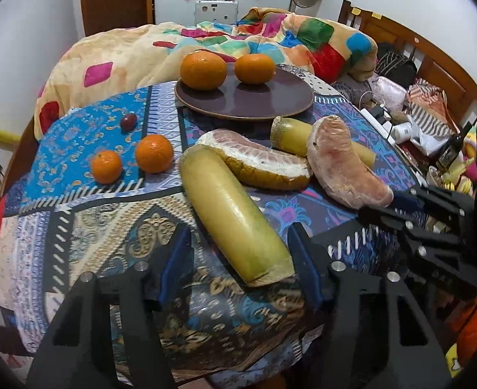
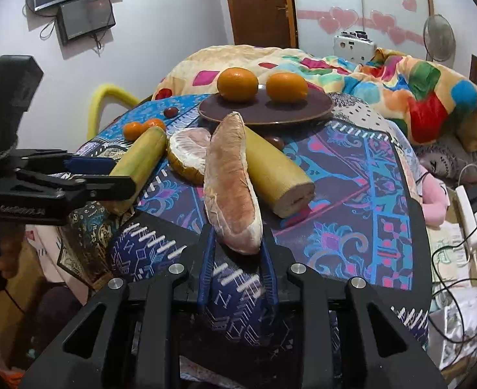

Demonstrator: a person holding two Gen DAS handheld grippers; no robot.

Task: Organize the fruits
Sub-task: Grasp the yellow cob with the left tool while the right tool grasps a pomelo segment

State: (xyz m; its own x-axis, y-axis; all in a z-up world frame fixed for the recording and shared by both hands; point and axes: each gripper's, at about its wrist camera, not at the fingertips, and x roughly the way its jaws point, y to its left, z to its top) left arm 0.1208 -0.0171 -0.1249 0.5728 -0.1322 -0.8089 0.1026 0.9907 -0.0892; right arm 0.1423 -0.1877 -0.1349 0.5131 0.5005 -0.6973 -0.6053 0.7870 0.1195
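Both claws work the near edge of a cloth-covered surface [image 1: 86,227], with the dark plate [image 1: 245,100] at the far side serving as the landmark for everything else.

Nearest the camera, the left claw [image 1: 240,243] stands spread wide, its blue pads on either side of the near end of a long yellow-green stalk [image 1: 232,217] without touching it, a stance that suggests a grasp being lined up. The right claw [image 2: 238,243] is partly closed around the near tip of a peeled pink pomelo segment [image 2: 232,188]; whether the pads actually press the fruit cannot be told, though the fit looks close.

Just short of the plate lie an opened pomelo wedge in its rind [image 1: 258,162] and a second yellow-green stalk [image 1: 290,136], crossed under the pink segment, apparently still loose and waiting to be sorted. To the plate's near left sit two small oranges [image 1: 154,153] side by side, and a dark red grape-like fruit [image 1: 128,121] lies beyond them, close to the plate's left edge.

On the plate itself two larger oranges [image 1: 202,69] rest apart, a sign that the dish is likely the collecting spot. Beyond it, a patchwork quilt [image 1: 303,35] covers the bed.
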